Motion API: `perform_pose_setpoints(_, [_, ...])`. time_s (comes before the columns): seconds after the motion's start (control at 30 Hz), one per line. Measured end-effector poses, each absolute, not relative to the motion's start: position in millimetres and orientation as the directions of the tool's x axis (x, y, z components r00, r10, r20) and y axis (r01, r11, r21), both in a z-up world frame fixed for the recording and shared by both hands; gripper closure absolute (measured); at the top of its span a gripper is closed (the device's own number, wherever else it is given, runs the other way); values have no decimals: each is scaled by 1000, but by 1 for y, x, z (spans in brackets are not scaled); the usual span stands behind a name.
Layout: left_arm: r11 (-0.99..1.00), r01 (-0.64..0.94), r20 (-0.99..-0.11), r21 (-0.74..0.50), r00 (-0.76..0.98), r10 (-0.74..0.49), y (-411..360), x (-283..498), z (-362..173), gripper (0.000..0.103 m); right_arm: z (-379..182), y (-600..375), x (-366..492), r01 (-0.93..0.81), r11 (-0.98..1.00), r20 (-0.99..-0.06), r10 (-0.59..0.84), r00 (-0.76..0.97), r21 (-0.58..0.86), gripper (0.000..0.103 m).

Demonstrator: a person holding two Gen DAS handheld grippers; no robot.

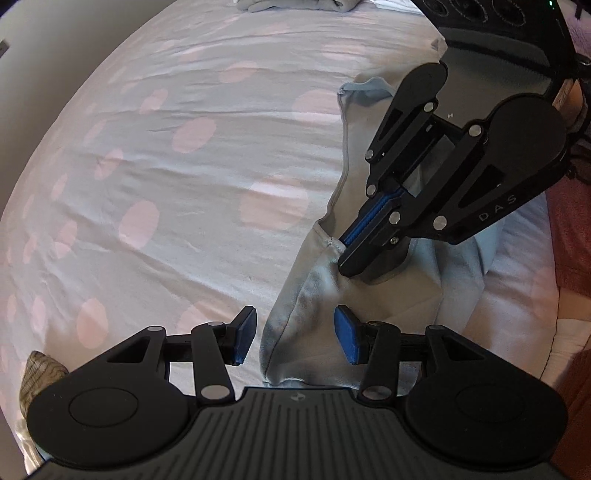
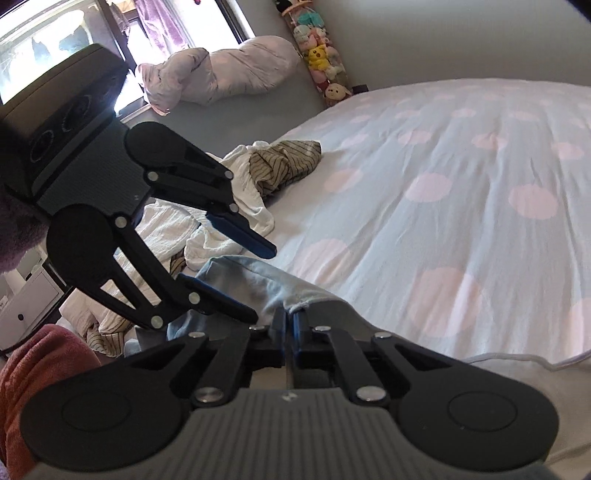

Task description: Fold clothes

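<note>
A light blue garment [image 1: 314, 291] lies crumpled near the edge of a bed with a pale sheet dotted pink [image 1: 184, 166]. My left gripper [image 1: 297, 336] is open, its blue pads [image 1: 245, 334] on either side of a fold of the garment without touching it. My right gripper [image 1: 345, 256] comes in from the upper right and is shut on the garment's hemmed edge. In the right wrist view the right gripper [image 2: 291, 319] pinches that hem of the garment [image 2: 295, 291], and the left gripper [image 2: 261, 284] hangs open just above the cloth. Part of the garment is hidden under both tools.
A heap of white and striped clothes [image 2: 258, 177] sits at the bed's near left. A reddish towel [image 2: 37, 362] lies below it. Folded grey-blue cloth [image 1: 295, 4] rests at the far side. A bundled duvet [image 2: 221, 77] and plush toys [image 2: 325, 55] stand beyond the bed.
</note>
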State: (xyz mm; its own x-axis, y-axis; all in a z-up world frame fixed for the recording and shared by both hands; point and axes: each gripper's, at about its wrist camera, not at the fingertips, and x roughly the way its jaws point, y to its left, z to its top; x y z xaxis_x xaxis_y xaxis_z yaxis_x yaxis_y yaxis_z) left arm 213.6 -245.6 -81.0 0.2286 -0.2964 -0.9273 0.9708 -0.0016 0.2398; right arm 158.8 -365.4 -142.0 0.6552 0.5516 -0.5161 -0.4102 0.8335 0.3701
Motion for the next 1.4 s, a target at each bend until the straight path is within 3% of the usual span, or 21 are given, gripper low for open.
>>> perform_pose_setpoints(0.2, [-112, 956, -941, 271, 238, -241, -261, 194, -68, 59, -123, -363, 134, -482, 844, -488, 530, 693, 233, 99])
perform_pose_setpoints(0.33, [-135, 950, -948, 282, 254, -193, -267, 181, -64, 73, -113, -365, 123, -505, 842, -461, 531, 711, 191, 99])
perform_pose_setpoints(0.73, [-197, 943, -962, 268, 250, -111, -282, 174, -56, 73, -103, -355, 95, -572, 819, -428, 537, 727, 55, 99])
perform_pose_setpoints(0.8, [-169, 961, -975, 219, 206, -89, -285, 181, -59, 74, -104, -353, 95, -576, 816, -430, 535, 727, 40, 99])
perform_pose_setpoints(0.87, [-137, 972, -980, 190, 180, -80, -287, 187, -60, 93, -106, -352, 95, -578, 816, -435, 529, 729, 25, 99])
perform_pose_setpoints(0.97, [-104, 978, -981, 183, 175, -81, -289, 190, -59, 99, -108, -352, 94, -576, 817, -438, 525, 730, 18, 99])
perform_pose_setpoints(1.4, [163, 956, -964, 242, 257, -72, -269, 176, -56, 101, -110, -358, 92, -564, 826, -517, 490, 702, 17, 97])
